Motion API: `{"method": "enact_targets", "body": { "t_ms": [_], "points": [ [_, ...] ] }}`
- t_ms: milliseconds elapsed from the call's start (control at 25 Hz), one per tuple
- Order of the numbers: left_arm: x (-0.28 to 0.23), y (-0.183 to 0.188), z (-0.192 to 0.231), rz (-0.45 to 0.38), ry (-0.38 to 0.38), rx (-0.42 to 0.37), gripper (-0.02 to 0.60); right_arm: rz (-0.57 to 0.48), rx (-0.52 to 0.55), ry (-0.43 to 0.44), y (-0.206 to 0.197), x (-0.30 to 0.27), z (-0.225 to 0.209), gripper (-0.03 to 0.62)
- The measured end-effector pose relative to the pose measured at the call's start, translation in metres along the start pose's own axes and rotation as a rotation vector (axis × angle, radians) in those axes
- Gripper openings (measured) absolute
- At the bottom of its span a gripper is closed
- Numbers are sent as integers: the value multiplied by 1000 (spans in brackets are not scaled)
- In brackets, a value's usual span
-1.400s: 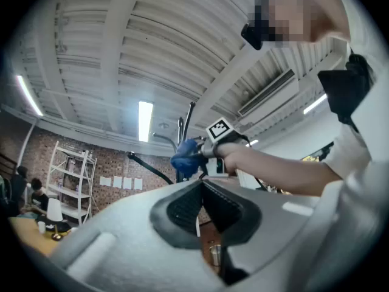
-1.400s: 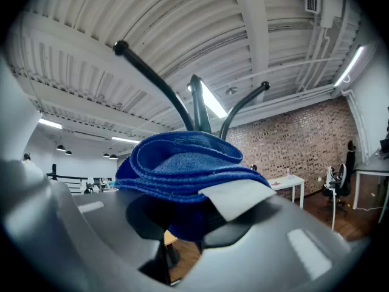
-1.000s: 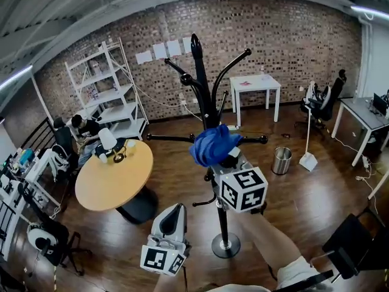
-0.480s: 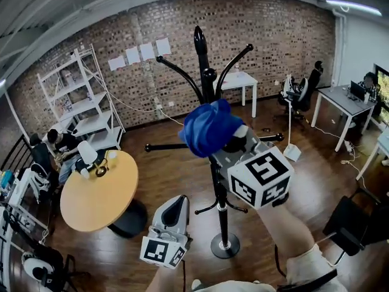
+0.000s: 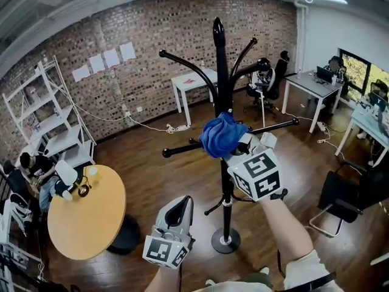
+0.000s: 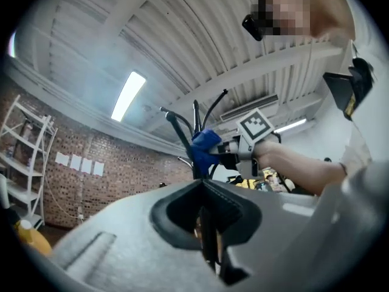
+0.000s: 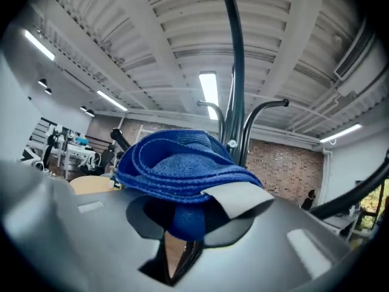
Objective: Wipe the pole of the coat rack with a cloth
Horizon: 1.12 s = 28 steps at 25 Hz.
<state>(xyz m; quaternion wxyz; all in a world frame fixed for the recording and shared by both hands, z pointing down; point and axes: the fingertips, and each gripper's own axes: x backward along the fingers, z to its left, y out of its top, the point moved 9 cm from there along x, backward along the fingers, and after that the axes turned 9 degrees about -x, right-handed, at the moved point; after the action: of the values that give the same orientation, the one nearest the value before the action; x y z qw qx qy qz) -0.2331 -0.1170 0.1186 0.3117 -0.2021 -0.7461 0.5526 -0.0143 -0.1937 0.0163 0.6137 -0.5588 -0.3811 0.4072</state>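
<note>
The black coat rack pole (image 5: 226, 181) stands on a round base on the wooden floor, with curved hooks at the top and horizontal pegs at mid height. A bunched blue cloth (image 5: 220, 135) lies against the pole at the height of the pegs, and my right gripper (image 5: 236, 146) is shut on it. In the right gripper view the cloth (image 7: 182, 166) bulges over the jaws, with the pole (image 7: 236, 72) rising just behind it. My left gripper (image 5: 182, 202) hangs lower left of the pole, apart from it, shut and holding nothing. In the left gripper view the cloth (image 6: 205, 143) shows far ahead.
A round wooden table (image 5: 85, 221) stands left of the rack, with a seated person (image 5: 33, 166) beyond it. White shelving (image 5: 42, 117) lines the brick wall and a white table (image 5: 194, 81) stands behind the rack. A black chair (image 5: 346, 193) and desks fill the right side.
The head view has swung round, so the room has shifted left. My right gripper still holds the cloth at the pole near the pegs. The left gripper has hardly moved.
</note>
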Motion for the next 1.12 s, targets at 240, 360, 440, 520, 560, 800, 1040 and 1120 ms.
{"method": "enact_targets", "body": {
  "t_ms": [240,360,440,520,560,800,1040,1120],
  "points": [
    [-2,-10,2,-14,-72,44,2,-182,26,17,18,74,33,97],
    [0,-16,13,-3,-70,63,2,-86,-20,124,-30,107,81,97],
    [4,-21,21,15,-62,65,2,53,-96,127,-93,104,103,97],
    [8,-27,27,32,-55,67,2,135,-166,66,-146,84,103,97],
    [9,-29,29,36,-51,67,2,133,-176,11,-158,71,94,97],
    [19,-32,25,46,-51,79,2,0,-203,-156,-146,9,34,97],
    [37,-46,33,93,-26,105,2,224,-244,-207,-289,-8,50,97],
    [39,-50,32,115,-23,107,2,303,-270,-223,-354,-12,58,97]
  ]
}}
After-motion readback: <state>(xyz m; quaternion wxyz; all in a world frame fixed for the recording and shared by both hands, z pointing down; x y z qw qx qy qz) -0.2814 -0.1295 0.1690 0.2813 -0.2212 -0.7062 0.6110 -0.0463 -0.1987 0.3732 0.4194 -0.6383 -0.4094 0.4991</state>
